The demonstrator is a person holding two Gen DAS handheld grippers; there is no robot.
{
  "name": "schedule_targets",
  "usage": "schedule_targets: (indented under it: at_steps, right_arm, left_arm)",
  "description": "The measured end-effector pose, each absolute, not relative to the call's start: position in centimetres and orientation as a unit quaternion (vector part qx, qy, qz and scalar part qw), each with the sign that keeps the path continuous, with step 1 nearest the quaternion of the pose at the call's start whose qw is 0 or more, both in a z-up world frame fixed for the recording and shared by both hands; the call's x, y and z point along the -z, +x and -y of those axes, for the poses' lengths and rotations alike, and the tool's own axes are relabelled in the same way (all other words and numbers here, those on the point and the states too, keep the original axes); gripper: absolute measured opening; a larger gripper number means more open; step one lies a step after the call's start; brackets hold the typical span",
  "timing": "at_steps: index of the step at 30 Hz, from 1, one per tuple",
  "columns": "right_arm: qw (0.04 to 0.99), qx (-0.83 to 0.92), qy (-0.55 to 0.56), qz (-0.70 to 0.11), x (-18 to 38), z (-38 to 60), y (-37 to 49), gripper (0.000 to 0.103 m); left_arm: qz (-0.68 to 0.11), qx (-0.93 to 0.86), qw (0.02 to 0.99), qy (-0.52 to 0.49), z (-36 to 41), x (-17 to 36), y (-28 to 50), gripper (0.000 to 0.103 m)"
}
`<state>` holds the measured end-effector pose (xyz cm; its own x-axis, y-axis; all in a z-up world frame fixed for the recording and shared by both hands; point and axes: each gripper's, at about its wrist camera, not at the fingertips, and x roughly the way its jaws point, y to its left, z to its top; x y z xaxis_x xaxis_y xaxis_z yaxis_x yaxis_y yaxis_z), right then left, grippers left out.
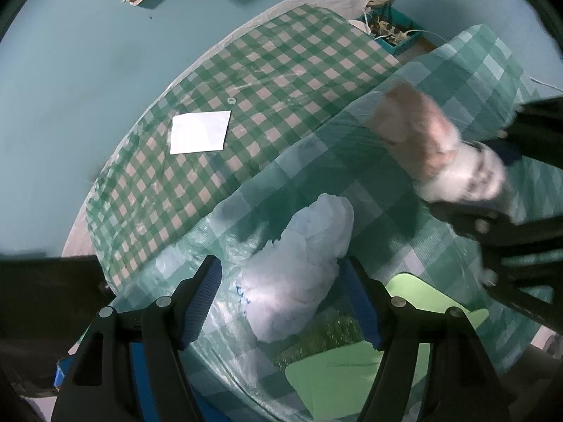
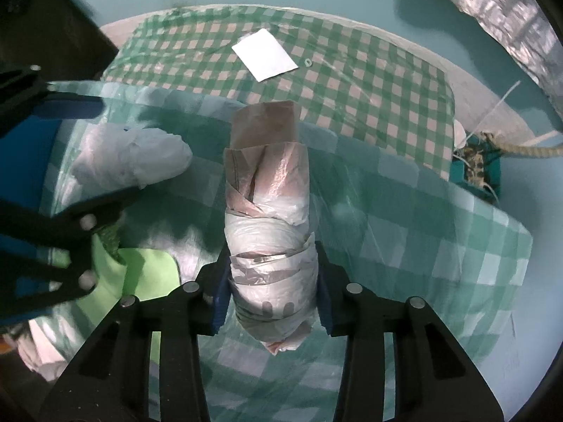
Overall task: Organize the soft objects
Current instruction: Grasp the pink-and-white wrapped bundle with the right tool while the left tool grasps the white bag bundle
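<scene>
My left gripper (image 1: pixel 281 302) is shut on a crumpled white plastic bag (image 1: pixel 302 263), held over a large green checked storage bag (image 1: pixel 457 81). The white bag also shows in the right wrist view (image 2: pixel 133 158) at the left. My right gripper (image 2: pixel 271 295) is shut on a rolled bundle of pink and white plastic bags (image 2: pixel 267 211), upright between its blue pads. In the left wrist view that bundle (image 1: pixel 432 147) is blurred at the right, held by the right gripper (image 1: pixel 492 211).
A table with a green and white checked cloth (image 1: pixel 246 81) carries a white paper sheet (image 1: pixel 200 132), also in the right wrist view (image 2: pixel 265 54). A light green pad (image 1: pixel 352 372) lies low in the storage bag. A teal basket of cords (image 1: pixel 390 30) sits beyond it on the floor.
</scene>
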<state>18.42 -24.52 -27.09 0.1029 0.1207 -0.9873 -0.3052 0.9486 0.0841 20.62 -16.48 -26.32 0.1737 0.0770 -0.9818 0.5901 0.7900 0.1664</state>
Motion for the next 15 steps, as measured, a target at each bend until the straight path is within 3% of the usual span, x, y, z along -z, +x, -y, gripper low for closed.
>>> schedule_targets:
  at_steps: [3,6,15]
  right_arm:
    - [0.741,-0.146,-0.058,-0.653,26.5,25.1,17.7,0.04]
    - [0.742,-0.149,-0.053,-0.651,26.1,25.5,17.1,0.04]
    - [0.745,-0.152,-0.046,-0.647,25.2,25.8,16.2,0.04]
  left_arm:
    - [-0.623,0.175,0.714,0.268,16.4,27.0,20.9,0.072]
    - [-0.63,0.169,0.71,0.265,16.2,27.8,21.1,0.06]
    - [-0.616,0.159,0.729,0.253,15.2,27.1,20.4,0.05]
